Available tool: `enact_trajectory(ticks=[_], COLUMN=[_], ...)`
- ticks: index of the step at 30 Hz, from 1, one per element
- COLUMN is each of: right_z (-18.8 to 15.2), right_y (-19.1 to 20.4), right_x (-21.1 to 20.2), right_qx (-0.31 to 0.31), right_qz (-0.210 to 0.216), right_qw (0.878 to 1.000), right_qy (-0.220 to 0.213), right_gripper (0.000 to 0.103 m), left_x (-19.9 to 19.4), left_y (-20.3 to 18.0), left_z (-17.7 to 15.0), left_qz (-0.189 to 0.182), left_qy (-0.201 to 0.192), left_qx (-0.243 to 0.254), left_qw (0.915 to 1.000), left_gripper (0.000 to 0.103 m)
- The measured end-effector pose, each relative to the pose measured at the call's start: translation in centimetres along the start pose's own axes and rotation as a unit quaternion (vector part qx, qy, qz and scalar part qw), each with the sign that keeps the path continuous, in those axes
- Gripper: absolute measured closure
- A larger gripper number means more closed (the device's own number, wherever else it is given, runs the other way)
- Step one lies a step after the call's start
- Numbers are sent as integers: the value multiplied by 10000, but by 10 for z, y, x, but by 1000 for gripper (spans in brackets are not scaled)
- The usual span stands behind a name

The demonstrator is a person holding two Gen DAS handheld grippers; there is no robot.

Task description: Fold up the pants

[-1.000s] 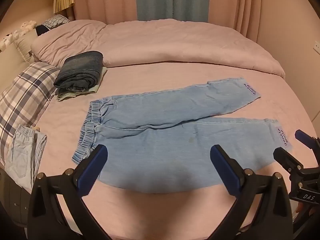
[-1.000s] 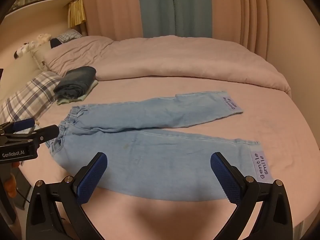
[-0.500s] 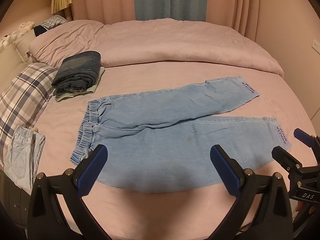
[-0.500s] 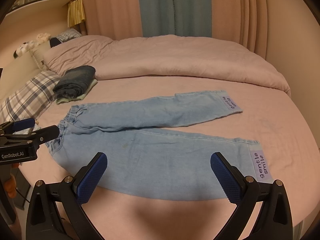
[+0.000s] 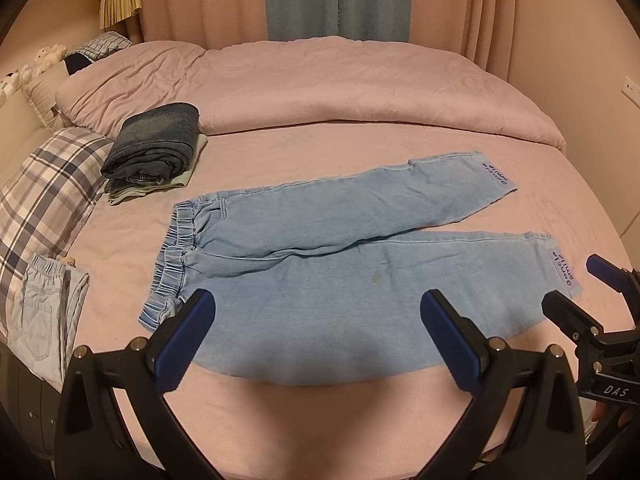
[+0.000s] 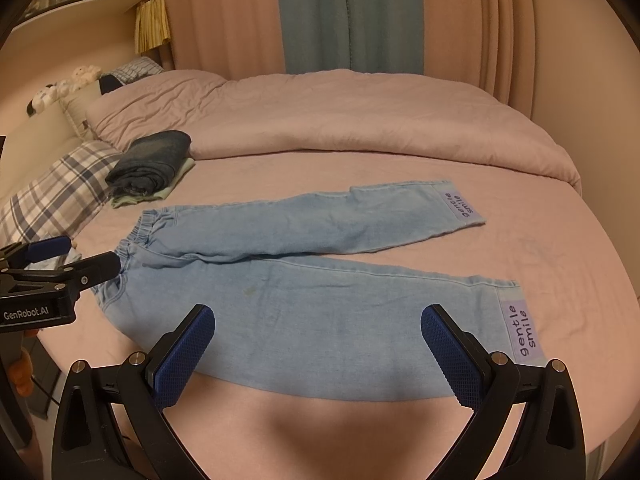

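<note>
Light blue pants point(image 5: 340, 264) point(image 6: 304, 280) are lying flat and unfolded on a pink bed sheet point(image 5: 320, 408) point(image 6: 560, 264), waistband toward the left, both legs stretching right and spreading slightly apart at the cuffs. The left gripper point(image 5: 318, 336) point(image 6: 74, 254) and right gripper point(image 6: 318, 338) point(image 5: 580, 286) are both hovering above the near edge of the bed with their tongs spread wide apart, gripping nothing. A folded pile of dark jeans point(image 5: 154, 148) is sitting beyond the waistband, beside a plaid pillow point(image 5: 44, 196). A rumpled pink duvet point(image 5: 320, 88) is covering the far half of the bed, and pink and blue curtains point(image 5: 340, 0) are hanging behind it.
</note>
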State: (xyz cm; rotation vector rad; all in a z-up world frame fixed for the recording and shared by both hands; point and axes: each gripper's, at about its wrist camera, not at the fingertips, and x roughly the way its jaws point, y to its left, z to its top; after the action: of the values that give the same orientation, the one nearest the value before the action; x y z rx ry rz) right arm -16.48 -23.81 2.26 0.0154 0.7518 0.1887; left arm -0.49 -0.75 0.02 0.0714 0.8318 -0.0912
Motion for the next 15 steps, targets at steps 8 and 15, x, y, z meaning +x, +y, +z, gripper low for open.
enact_trajectory(ticks=[8,15], right_z=[0,0], right_y=[1,1], right_x=[0,1], right_qx=[-8,-8], right_qz=[-6,-13], right_qw=[10000,10000], right_qy=[0,-4], right_gripper=[0,0], left_x=[-1,0], left_y=[-2,-2], left_z=[-1,-1], left_qz=[-1,-6], left_qy=[4,6], left_qx=[0,-1], left_qw=[10000,10000], left_gripper=[0,0])
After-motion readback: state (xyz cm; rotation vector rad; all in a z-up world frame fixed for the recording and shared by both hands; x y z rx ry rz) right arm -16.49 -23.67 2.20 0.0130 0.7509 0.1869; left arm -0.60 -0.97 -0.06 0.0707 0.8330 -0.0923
